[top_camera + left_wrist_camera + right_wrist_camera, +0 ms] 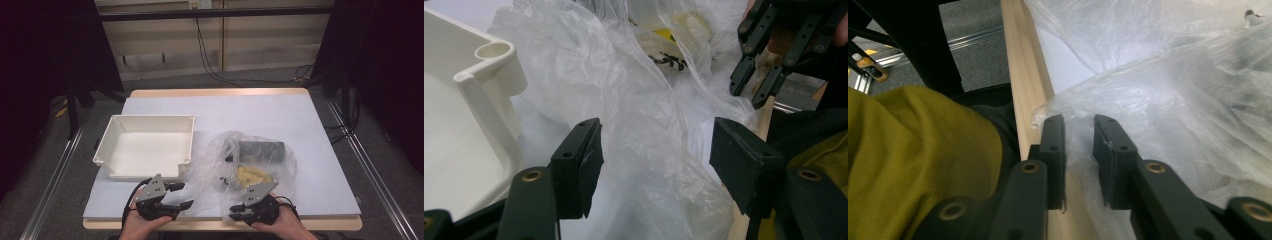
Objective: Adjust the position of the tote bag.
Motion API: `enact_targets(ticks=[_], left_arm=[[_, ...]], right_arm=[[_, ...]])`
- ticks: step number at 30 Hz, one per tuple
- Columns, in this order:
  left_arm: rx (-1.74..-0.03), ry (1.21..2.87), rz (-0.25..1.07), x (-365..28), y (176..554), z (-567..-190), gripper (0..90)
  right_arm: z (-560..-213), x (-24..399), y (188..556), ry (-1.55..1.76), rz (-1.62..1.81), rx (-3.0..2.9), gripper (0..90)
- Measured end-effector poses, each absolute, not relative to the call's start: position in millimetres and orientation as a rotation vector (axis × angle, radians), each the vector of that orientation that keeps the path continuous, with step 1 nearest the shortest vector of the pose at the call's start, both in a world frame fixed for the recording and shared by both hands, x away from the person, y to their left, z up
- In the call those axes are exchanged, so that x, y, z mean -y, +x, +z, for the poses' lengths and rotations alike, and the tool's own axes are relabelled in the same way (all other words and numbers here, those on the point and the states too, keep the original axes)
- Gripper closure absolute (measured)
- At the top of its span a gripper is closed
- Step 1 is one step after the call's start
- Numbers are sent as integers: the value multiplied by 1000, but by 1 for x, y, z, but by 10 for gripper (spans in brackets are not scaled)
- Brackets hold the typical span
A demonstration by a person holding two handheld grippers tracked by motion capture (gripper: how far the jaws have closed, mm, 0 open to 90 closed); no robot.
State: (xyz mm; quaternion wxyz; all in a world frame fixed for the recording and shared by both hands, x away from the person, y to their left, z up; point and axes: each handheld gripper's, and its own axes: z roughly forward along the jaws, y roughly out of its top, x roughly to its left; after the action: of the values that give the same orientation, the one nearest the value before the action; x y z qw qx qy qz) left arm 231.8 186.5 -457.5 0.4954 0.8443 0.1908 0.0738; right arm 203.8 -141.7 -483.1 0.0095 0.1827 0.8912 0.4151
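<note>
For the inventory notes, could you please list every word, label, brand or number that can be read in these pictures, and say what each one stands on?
No text can be read.
Dark print on a pale packet inside the clear plastic bag: blurred, unreadable.
White tray: no marking visible.
Dark block in the bag: no label visible.
Left gripper and right gripper: no lettering visible on the jaws.

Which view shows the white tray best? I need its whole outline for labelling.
The high view: the white tray shows whole, open and empty, left of the plastic bag. The left gripper view catches one rounded corner; the right gripper view looks along the table edge.
</note>
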Motion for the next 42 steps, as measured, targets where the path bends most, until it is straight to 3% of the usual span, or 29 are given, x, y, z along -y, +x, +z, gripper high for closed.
enact_targets(ticks=[5, 21, 31, 33, 36, 39, 42], left_arm=[[-469, 2040, 181, -188, 233, -458, 365], [-485, 2066, 154, -190, 223, -459, 414], [-442, 2167, 108, -178, 229, -466, 455], [-426, 2176, 102, -177, 233, -468, 548], [-433, 2160, 82, -178, 235, -468, 757], [-455, 2145, 101, -180, 235, -467, 856], [-453, 2109, 60, -184, 232, -464, 882]], right_arm=[[-482, 138, 203, 546, 1261, -2773, 899], [-457, 167, 211, 636, 1473, -2636, 900], [-450, 173, 213, 653, 1497, -2598, 900], [-450, 173, 214, 653, 1503, -2598, 900], [-448, 175, 213, 658, 1506, -2589, 900], [-447, 177, 213, 663, 1510, -2576, 900], [-444, 183, 213, 688, 1522, -2560, 900]])
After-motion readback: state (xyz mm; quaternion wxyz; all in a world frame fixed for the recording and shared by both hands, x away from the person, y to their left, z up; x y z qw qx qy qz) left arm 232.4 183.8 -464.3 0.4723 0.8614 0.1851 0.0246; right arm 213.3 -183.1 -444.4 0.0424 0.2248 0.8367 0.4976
